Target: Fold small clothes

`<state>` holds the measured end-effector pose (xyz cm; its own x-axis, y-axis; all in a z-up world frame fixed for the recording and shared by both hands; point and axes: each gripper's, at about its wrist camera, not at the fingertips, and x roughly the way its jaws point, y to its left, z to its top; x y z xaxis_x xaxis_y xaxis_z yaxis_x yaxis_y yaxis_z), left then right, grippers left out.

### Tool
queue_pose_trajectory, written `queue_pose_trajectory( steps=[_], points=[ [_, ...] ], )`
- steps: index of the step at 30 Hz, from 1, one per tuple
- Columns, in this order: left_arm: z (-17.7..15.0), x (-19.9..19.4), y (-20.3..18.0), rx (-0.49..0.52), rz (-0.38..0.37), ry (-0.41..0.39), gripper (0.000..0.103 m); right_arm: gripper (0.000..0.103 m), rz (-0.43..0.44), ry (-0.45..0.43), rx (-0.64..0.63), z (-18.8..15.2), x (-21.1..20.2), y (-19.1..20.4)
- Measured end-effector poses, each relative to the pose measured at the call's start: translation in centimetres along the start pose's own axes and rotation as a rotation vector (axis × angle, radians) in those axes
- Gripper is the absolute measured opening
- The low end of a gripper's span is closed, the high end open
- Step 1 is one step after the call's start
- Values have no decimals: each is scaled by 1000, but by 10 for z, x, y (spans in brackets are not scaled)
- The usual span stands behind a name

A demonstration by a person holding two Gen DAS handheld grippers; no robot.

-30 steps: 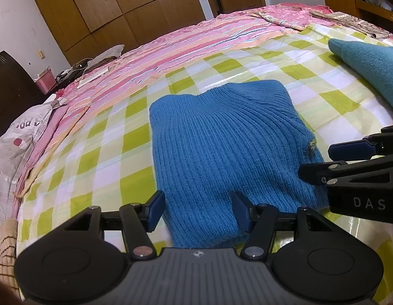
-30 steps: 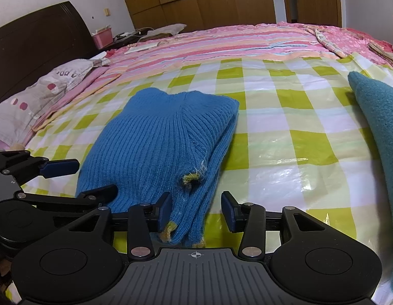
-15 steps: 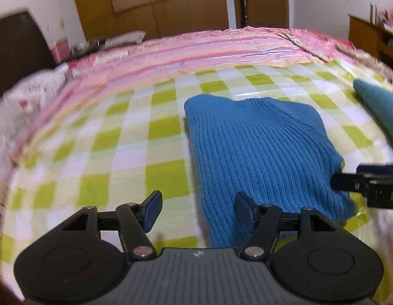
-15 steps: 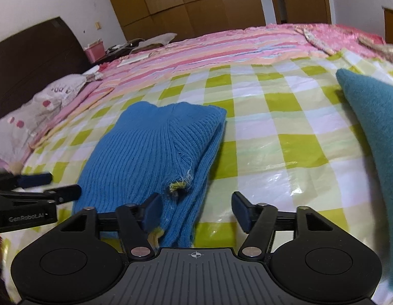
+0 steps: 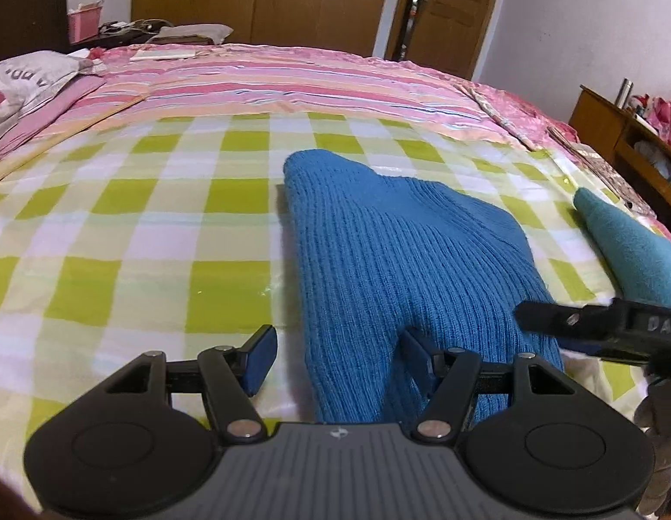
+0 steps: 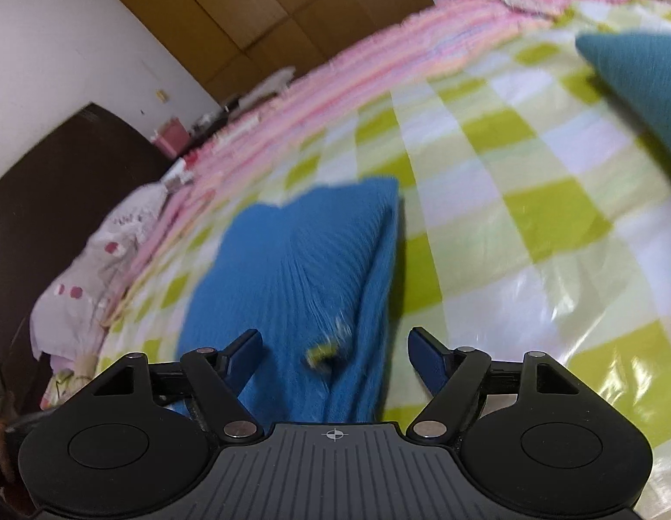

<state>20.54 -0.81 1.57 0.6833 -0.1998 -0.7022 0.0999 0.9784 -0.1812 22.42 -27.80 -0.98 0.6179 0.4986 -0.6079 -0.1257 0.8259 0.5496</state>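
1. I read the right gripper (image 6: 333, 357) as open: its jaws have just been opening, and they now stand wide on either side of the near end of the blue sweater (image 6: 301, 260) without the pads pressing on it. A second ago the same jaws sat much narrower around that near edge, so I take this as a release.
2. I read the left gripper (image 5: 335, 353) as open too. Its left pad hangs over the checked sheet (image 5: 118, 234); its right pad rests at the sweater's near edge, lower centre of the left wrist view, with no pinch visible.
3. The blue sweater (image 5: 405, 260) lies folded flat on the checked sheet, centre to lower right in the left wrist view, centre-left in the right wrist view. The yellow-trimmed cuff (image 6: 324, 349) shows between the right jaws, lower centre.
4. Compared with a second ago, the sweater sits further right in the left view, and the right view is tilted and blurred.
5. My judgement: this fold is laid down and released. The teal garment (image 5: 630, 251), at the right edge, appears unfolded and may be next.
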Motion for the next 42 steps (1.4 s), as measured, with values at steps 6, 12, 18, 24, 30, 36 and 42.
queue_pose_trajectory(
  steps=[6, 12, 18, 24, 30, 36, 42],
  points=[
    [-1, 6, 15, -79, -60, 24, 71, 76, 56, 23, 40, -2, 11, -4],
    [-4, 10, 18, -118, -102, 45, 58, 51, 88, 49, 59, -4, 17, -2],
    [-8, -7, 1, -17, -84, 37, 44, 29, 123, 62, 76, -3, 4, -1],
    [-26, -37, -5, 5, -136, 52, 43, 27, 124, 73, 75, -14, -27, 4],
    [-59, -62, -11, 49, -190, 100, 42, 27, 73, 135, 59, -47, -60, 7],
    [-70, -67, -19, 93, -164, 91, 43, 34, -30, 140, 57, -71, -77, 5],
    [-59, -85, -18, 142, -77, 9, 43, 34, -120, 0, -37, -68, -108, 22]
  ],
)
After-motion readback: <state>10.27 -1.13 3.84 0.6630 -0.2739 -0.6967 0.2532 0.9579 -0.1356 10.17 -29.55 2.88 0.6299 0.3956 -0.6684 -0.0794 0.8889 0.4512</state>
